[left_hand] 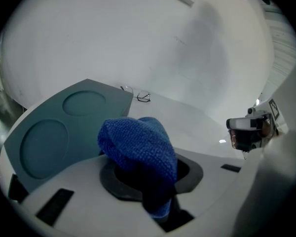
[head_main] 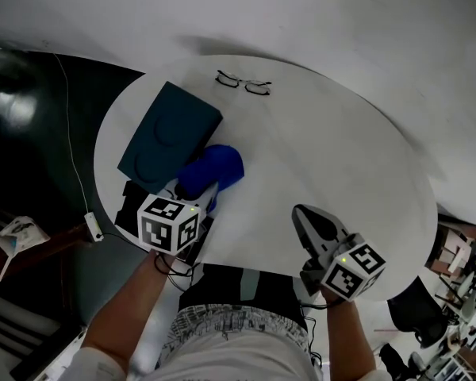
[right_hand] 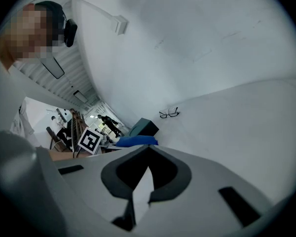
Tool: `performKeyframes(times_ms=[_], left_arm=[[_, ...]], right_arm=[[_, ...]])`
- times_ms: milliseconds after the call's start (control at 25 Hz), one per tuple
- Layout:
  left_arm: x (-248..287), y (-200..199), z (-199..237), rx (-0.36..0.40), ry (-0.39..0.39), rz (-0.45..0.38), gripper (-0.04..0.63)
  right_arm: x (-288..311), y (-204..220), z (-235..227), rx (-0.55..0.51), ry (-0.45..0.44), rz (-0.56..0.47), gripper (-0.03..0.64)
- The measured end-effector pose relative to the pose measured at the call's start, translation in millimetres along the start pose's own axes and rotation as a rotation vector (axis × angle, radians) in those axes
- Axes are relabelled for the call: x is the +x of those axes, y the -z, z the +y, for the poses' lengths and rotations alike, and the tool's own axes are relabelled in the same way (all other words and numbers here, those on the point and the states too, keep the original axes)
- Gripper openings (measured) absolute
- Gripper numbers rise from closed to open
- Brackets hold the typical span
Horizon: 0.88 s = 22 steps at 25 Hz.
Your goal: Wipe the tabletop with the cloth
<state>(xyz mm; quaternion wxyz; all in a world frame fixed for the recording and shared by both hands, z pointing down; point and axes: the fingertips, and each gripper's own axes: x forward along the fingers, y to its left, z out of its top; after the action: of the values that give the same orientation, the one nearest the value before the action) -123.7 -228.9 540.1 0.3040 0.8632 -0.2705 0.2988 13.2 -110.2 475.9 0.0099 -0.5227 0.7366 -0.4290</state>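
1. Far left: a dark teal box (head_main: pixel 169 132) lies flat on the round white tabletop (head_main: pixel 325 149), just beside the cloth's left edge.
2. Left gripper (head_main: pixel 200 195): the jaws are clenched on the blue cloth (head_main: pixel 214 169). In the left gripper view a fold is seen pinched between them, with the bunched remainder (left_hand: pixel 138 142) standing up ahead of the jaws.
3. Position of the cloth: it is held at the near-left part of the table. Its long axis runs from the jaws forward and slightly right. Contact with the surface cannot be confirmed.
4. Deciding relation: the open tabletop lies to the right of and beyond the cloth, and the box blocks the left. It is judged that the cloth must be pressed down and swept rightward.
5. Far edge: a pair of glasses (head_main: pixel 243 82) lies well apart from the cloth.
6. Right gripper (head_main: pixel 301 213): the jaws are closed tip to tip on nothing (right_hand: pixel 147 154). It is held near the table's near-right edge, well apart from the cloth, so the left hand is the nearer.
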Motion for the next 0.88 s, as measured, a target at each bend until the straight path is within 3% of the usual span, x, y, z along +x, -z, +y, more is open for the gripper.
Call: performKeyframes(times_ms=[400, 880], left_arm=[[21, 9, -20, 0.026, 0.023, 0.042, 0.112], [59, 13, -92, 0.091, 0.088, 0.077, 0.112]], right_arm=[[-26, 4, -20, 0.022, 0.030, -0.017, 0.006], [-85, 9, -59, 0.073, 0.082, -0.077, 0.006]])
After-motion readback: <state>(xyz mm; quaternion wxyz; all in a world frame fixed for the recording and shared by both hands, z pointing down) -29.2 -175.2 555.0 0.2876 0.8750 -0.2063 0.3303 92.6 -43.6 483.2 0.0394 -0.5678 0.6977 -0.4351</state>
